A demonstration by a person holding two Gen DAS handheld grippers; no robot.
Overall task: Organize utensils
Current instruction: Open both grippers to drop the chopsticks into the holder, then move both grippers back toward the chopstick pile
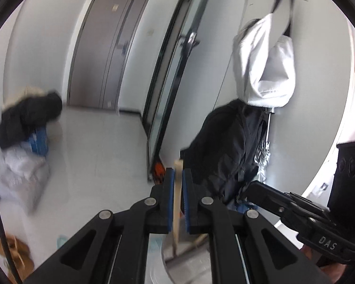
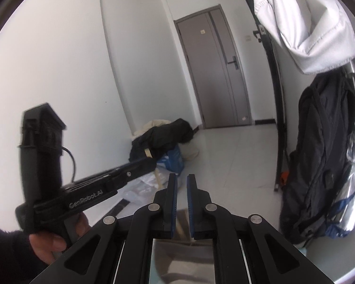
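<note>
One wooden stick (image 1: 178,189) is seen clamped between the two blue pads of the left gripper (image 1: 178,177), its squared tip standing just above the fingertips and its lower length running down behind the jaws toward a metal container (image 1: 158,267) — only part of that rim is shown. The same gripper is caught from the side in the right wrist view, where the stick's pale end pokes out past its tip. The hand (image 2: 47,241) on its grip is partly seen, with a dark sleeve.

The right gripper (image 2: 182,182) is held with a narrow gap between its pads, and nothing is seen pressed between them; a second pale stick (image 2: 180,227) is glimpsed low behind the jaws, untouched as far as can be told.

Beyond, one grey door (image 2: 215,71) is shown, one white garment (image 1: 265,66) hung above one dark backpack (image 1: 227,146), and one heap of clothes and bags (image 2: 163,139) on the floor — blurred in the left view.
</note>
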